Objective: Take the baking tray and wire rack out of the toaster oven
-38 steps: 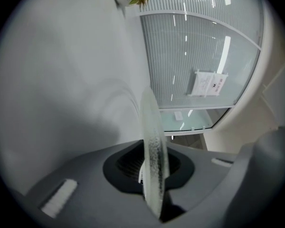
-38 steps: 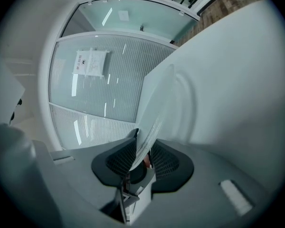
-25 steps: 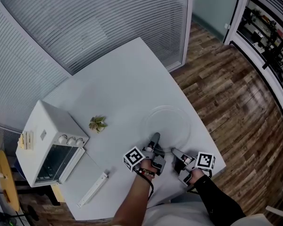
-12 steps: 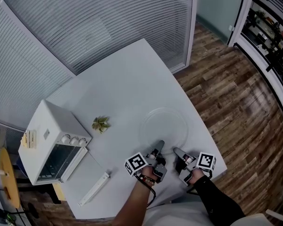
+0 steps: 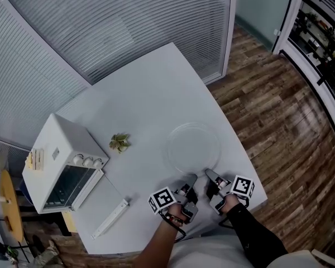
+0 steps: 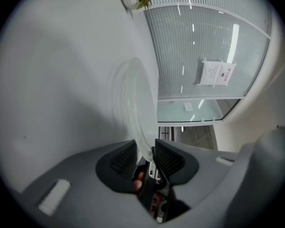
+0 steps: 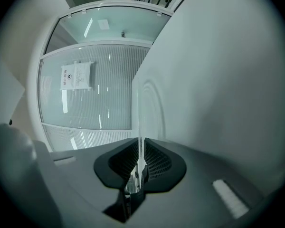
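The white toaster oven [image 5: 61, 169] stands at the table's left corner, its dark glass front turned toward the near side. What it holds is hidden from me. A clear glass plate [image 5: 192, 147] lies flat on the table in front of me. My left gripper [image 5: 191, 181] is at its near rim. Its jaws have just been opening, and the rim [image 6: 130, 99] runs between them without being pinched. My right gripper [image 5: 208, 175] has just been closing and is shut on the plate's thin edge [image 7: 141, 127].
A small green plant [image 5: 120, 142] sits between the oven and the plate. A white bar [image 5: 110, 219] lies on a pale flat panel in front of the oven. The table's near edge is just behind both grippers. Wooden floor lies to the right.
My left gripper has drawn back from over the plate toward the near table edge, and its jaws have spread. The right gripper has kept its place at the rim.
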A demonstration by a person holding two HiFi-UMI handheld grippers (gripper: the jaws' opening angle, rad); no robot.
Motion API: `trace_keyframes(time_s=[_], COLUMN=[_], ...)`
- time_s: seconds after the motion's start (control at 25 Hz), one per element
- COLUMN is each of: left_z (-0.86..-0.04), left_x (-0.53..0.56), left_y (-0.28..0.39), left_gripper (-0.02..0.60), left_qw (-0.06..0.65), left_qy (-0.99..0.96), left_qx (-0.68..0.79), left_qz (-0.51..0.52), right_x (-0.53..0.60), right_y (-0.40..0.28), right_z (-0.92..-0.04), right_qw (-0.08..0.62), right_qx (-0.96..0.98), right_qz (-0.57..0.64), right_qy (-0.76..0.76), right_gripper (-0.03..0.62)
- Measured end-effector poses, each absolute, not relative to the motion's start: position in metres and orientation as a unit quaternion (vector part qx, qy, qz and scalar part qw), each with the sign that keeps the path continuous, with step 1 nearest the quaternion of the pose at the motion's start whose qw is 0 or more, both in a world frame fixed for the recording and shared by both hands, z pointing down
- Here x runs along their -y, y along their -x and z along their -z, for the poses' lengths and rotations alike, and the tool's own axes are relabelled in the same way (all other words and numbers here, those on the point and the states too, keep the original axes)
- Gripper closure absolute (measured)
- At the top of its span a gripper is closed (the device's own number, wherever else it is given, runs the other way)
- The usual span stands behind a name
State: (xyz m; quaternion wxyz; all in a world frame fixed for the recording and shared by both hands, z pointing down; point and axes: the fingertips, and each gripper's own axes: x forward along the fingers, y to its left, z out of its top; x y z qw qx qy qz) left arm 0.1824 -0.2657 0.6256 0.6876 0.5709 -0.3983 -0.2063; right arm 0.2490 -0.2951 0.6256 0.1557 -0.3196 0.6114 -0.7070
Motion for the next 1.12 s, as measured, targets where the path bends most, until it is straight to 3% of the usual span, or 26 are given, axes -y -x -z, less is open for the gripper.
trace_keyframes(time_s=[0.08,0.12,0.52,0.76,1.12], left_z=[-0.629,-0.628,-0.631,-0.641,-0.643], left_x=[0.263,0.262,0.261,0.261,0.261], left_y=[-0.181,-0.181,-0.183,-0.181,-0.18], left_gripper=[0.469,0.472,0.477,0.483,0.483], left_qw=[0.692,0.694,0.696,0.703,0.71], left_qy=[-0.562,-0.56,-0.553,-0.537,-0.522], left_qx=[0.407,0.407,0.411,0.422,0.423], left_qz=[0.2,0.201,0.2,0.197,0.212], right_x=[0.299,0.3,0.3,0.292,0.281], right_y=[-0.248,-0.248,-0.246,-0.24,-0.237], right_z=[-0.624,-0.622,-0.621,-0.62,-0.622], right_qw=[0.16,0.162,0.121,0.057,0.011], right_qx=[-0.613,-0.616,-0.632,-0.662,-0.667], right_qz=[0.707,0.706,0.695,0.674,0.67], right_qy=[0.315,0.311,0.319,0.324,0.326], right_gripper=[0.562,0.562,0.559,0.493,0.476])
